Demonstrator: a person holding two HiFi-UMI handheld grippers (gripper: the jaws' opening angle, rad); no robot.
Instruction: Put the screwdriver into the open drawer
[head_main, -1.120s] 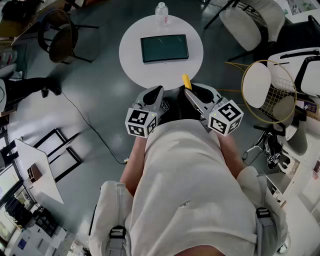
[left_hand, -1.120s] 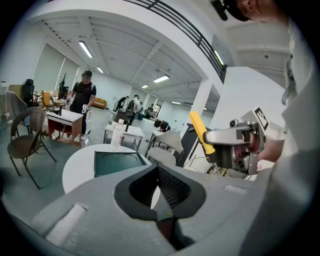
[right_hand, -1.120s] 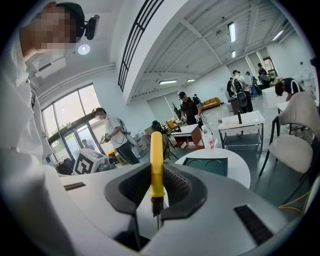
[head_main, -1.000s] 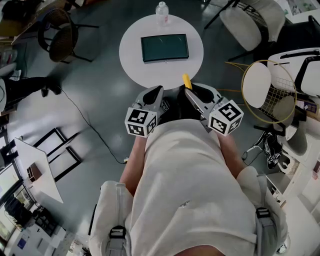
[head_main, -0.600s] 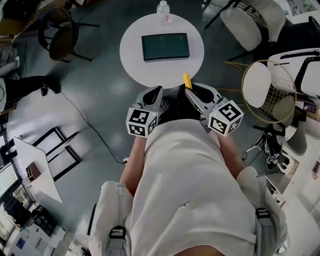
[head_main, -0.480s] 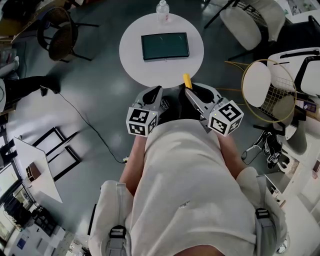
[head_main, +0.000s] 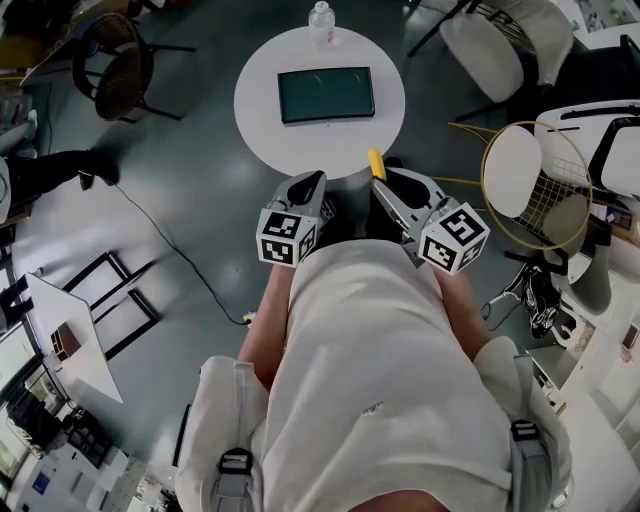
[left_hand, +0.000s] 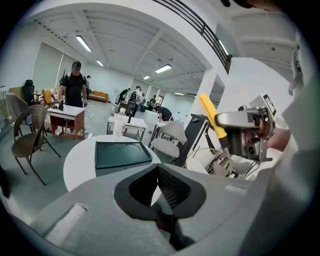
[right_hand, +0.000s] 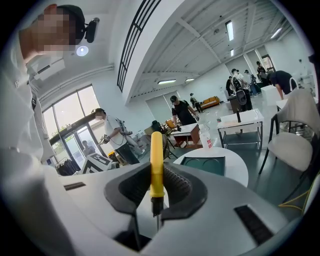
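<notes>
Yellow plastic is showing near the middle of the head view. The yellow-handled screwdriver (head_main: 375, 163) is sticking out of the right gripper (head_main: 380, 188), which the person is holding in front of the waist, and the handle's end is overlapping the near rim of the round white desk (head_main: 265, 115). The left gripper (head_main: 316, 186) is hanging beside it, apart. A dark green rectangular tray (head_main: 326, 95) is lying mid-desk, and a clear plastic bottle (head_main: 320, 22) is standing at the far rim.

Against the frames of a second ago, almost nothing is changing. The left gripper is drifting only slightly, the right is keeping its place, and the screwdriver is staying clamped. My reading: the carry is pausing, with no progress toward the drawer.

Left gripper view: the jaws of the left gripper (left_hand: 158, 169) are pressing fully together with nothing between them. Beyond them the desk (left_hand: 80, 160), the tray (left_hand: 122, 153) and the bottle (left_hand: 119, 125) are showing. To the right, the right gripper (left_hand: 222, 131) is carrying the screwdriver (left_hand: 210, 114) tilted.

Right gripper view: the jaws of the right gripper (right_hand: 156, 186) are gripping the screwdriver (right_hand: 156, 160) low on its handle. The handle is standing upright above them and the metal shaft is running down below. The desk (right_hand: 237, 167) and the tray (right_hand: 205, 164) are lying beyond.

No drawer is showing in any view. The person is probably needing to turn or walk to find it, so the task is looking early. The grip is looking secure.
</notes>
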